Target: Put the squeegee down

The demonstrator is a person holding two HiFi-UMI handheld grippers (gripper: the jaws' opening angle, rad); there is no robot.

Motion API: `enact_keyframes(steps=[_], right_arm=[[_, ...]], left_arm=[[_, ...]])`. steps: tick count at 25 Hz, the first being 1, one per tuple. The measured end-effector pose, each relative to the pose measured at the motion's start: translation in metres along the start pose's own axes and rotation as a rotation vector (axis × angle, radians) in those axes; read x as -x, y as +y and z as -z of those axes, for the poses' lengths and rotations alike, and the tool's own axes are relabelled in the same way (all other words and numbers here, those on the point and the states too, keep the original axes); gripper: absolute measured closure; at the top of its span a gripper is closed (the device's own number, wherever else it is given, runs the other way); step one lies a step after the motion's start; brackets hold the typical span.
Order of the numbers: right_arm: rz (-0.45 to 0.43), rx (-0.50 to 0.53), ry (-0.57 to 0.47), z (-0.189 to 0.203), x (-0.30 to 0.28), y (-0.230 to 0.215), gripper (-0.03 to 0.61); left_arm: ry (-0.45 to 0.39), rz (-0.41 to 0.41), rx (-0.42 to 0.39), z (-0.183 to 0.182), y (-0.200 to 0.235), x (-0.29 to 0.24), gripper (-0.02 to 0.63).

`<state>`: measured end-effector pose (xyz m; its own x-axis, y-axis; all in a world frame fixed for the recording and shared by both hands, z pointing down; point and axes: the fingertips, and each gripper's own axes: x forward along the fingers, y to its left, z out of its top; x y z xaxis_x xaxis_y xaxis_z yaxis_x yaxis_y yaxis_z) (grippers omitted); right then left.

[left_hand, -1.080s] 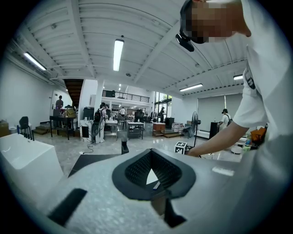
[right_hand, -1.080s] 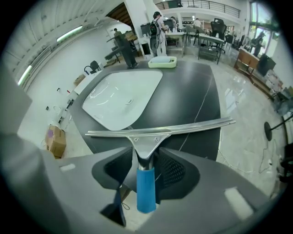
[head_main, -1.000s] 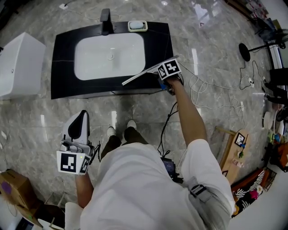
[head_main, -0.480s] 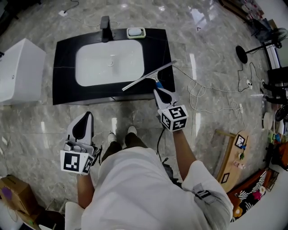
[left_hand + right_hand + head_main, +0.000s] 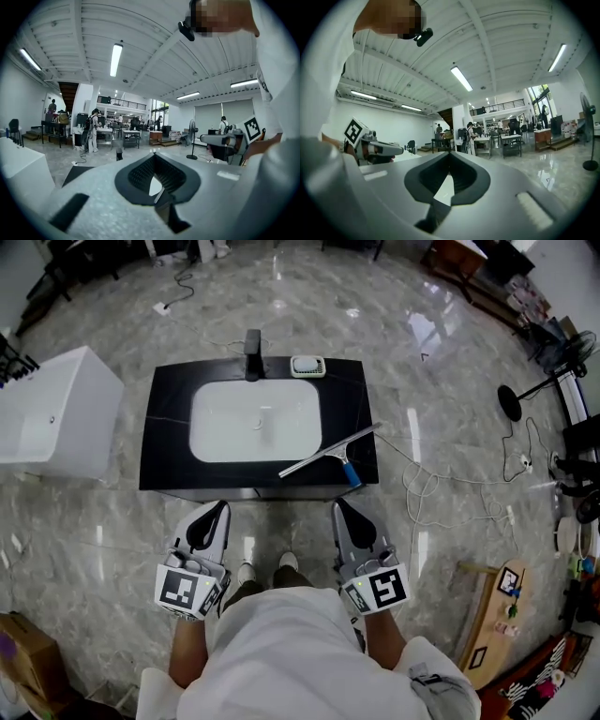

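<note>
blue-handled squeegee (image 5: 330, 451) diagonal on counter (image 5: 165, 427)

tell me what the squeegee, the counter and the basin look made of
Squeegee: silvery bar that catches light, likely metal; its blue handle looks plastic or rubber. Counter: black with faint pale lines and a dull sheen, probably stone. Basin: smooth glossy white, likely ceramic.

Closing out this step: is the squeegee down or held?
Down: squeegee flat on the counter; left gripper and right gripper shut, clear of it.
</note>
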<state>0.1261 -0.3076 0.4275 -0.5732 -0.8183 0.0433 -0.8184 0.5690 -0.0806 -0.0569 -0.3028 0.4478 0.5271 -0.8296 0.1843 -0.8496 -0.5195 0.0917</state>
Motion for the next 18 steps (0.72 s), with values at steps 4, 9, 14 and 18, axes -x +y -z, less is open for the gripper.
enact_keyframes(steps=[4,9,14,18], right_arm=[[-0.039,0.060,-0.070,-0.033,0.001,0.017,0.572],[-0.066,0.064,-0.069,-0.037,-0.010,0.025,0.572],[-0.085,0.050,-0.068,-0.039,-0.014,0.035,0.574],[-0.096,0.032,-0.067,-0.045,-0.022,0.044,0.574]], left_arm=[[-0.023,0.018,-0.007,-0.009,0.002,0.009,0.607],[-0.047,0.033,-0.022,-0.015,0.000,0.018,0.607],[-0.052,0.044,-0.024,-0.017,-0.002,0.025,0.607],[-0.055,0.046,-0.039,-0.024,0.000,0.038,0.607]])
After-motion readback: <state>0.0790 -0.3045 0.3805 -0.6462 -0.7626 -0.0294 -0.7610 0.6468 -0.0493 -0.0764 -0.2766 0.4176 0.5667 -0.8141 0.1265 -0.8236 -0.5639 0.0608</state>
